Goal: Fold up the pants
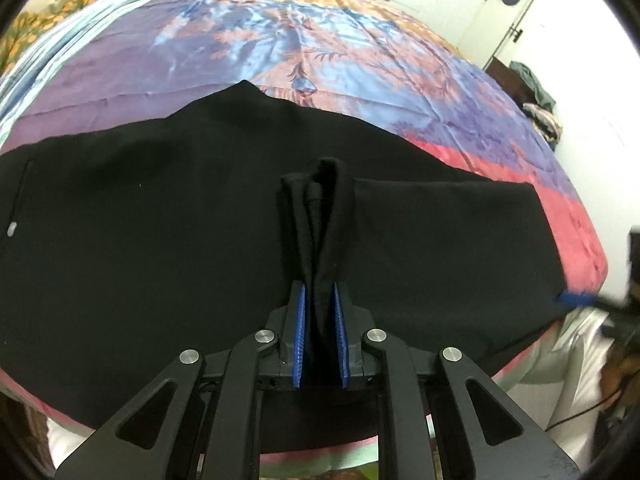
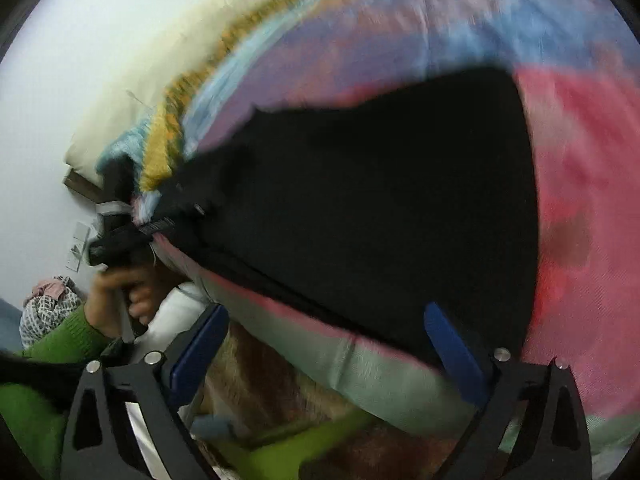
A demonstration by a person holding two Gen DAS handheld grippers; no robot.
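Black pants [image 1: 160,240] lie spread across the bed, reaching its near edge. My left gripper [image 1: 320,292] is shut on a pinched-up fold of the pants' near edge, with cloth standing up between its blue pads. In the right wrist view the pants [image 2: 380,208] fill the middle, blurred by motion. My right gripper [image 2: 326,320] is open and empty, its blue fingers [image 2: 452,344] spread wide near the bed's edge by the pants' corner. The left gripper [image 2: 120,240], held by a hand in a green sleeve, shows at the left there.
The bed has a colourful purple, blue and red cover [image 1: 360,48]. A white door [image 1: 516,8] and a pile of clothes [image 1: 536,96] stand at the far right. White walls surround the bed. A patterned bundle [image 2: 52,312] lies at the left.
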